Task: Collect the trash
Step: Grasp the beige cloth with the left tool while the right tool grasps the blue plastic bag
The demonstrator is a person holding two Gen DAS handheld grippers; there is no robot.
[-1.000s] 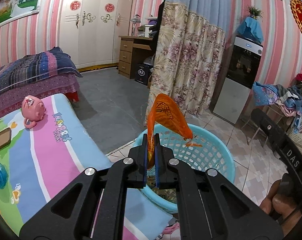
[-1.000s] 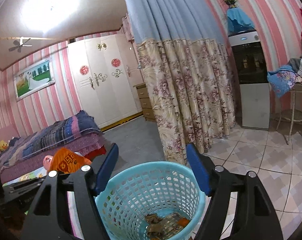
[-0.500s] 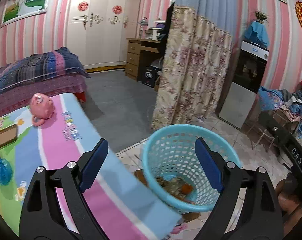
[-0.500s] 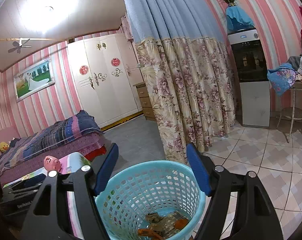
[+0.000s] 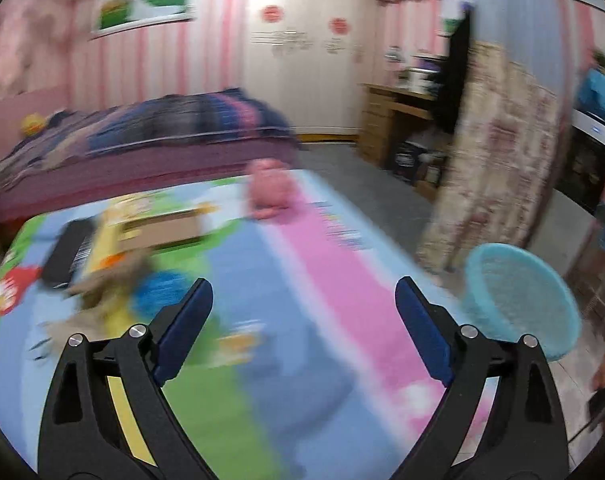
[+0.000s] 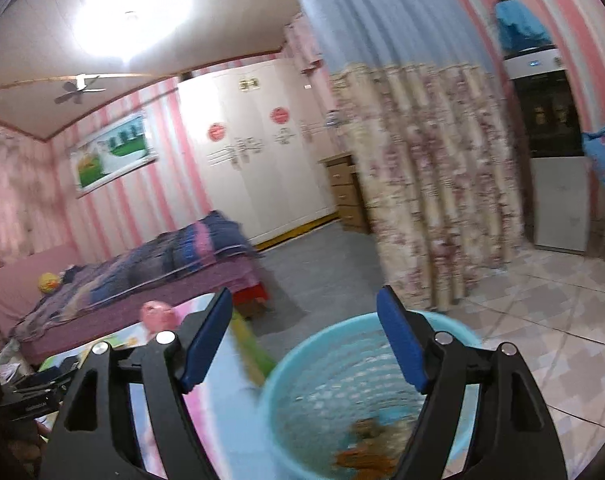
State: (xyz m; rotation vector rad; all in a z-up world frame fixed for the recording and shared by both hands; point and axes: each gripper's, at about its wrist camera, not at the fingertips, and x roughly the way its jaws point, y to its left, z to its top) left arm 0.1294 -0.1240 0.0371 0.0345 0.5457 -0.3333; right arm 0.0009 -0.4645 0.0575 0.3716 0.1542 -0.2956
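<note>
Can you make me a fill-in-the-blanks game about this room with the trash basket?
1. The trash basket is the colour ____.
2. Between the left gripper fingers there is ____.
3. The pink pig toy sits on the striped ____.
4. The wrappers lie at the basket's ____.

Missing words: blue; nothing; mat; bottom

One turquoise laundry-style basket (image 6: 286, 380) stands on the floor, and one pink pig toy (image 5: 268, 190) sits on the striped mat (image 5: 302, 280). There are two beds, one white wardrobe (image 6: 254, 168), one floral curtain (image 6: 422, 180)
</note>
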